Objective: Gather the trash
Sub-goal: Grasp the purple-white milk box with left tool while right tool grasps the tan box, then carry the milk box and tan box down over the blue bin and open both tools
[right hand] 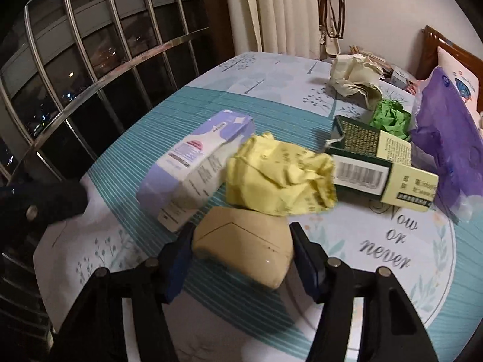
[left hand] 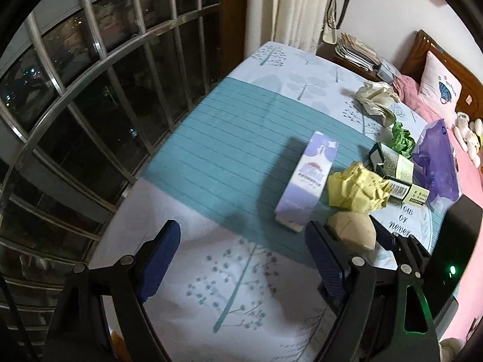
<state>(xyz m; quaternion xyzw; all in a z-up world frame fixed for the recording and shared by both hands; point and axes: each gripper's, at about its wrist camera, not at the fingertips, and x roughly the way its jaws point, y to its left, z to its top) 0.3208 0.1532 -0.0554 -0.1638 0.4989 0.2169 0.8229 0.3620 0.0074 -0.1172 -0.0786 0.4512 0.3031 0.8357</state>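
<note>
Left gripper (left hand: 241, 259): jaws wide apart, nothing between them, above printed bedsheet (left hand: 211, 286). Lilac carton (left hand: 305, 178) lies on teal striped band, beyond jaws. Crumpled yellow paper (left hand: 357, 191) just right of carton, touching green-and-cream box (left hand: 395, 175). Tan rounded object (left hand: 356, 229) near right finger, between right gripper's (left hand: 383, 238) fingers; contact not discernible. Crumpled green paper (left hand: 403, 138), cream paper wad (left hand: 379, 98), purple plastic bag (left hand: 436, 163) farther right. Barred window (left hand: 90, 90) left; pink pillow (left hand: 439, 84) at headboard.

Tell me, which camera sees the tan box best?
The right wrist view: the tan box sits close and whole, between the right tool's fingers. In the left wrist view the tan box is small and partly hidden behind the left tool's finger.
</note>
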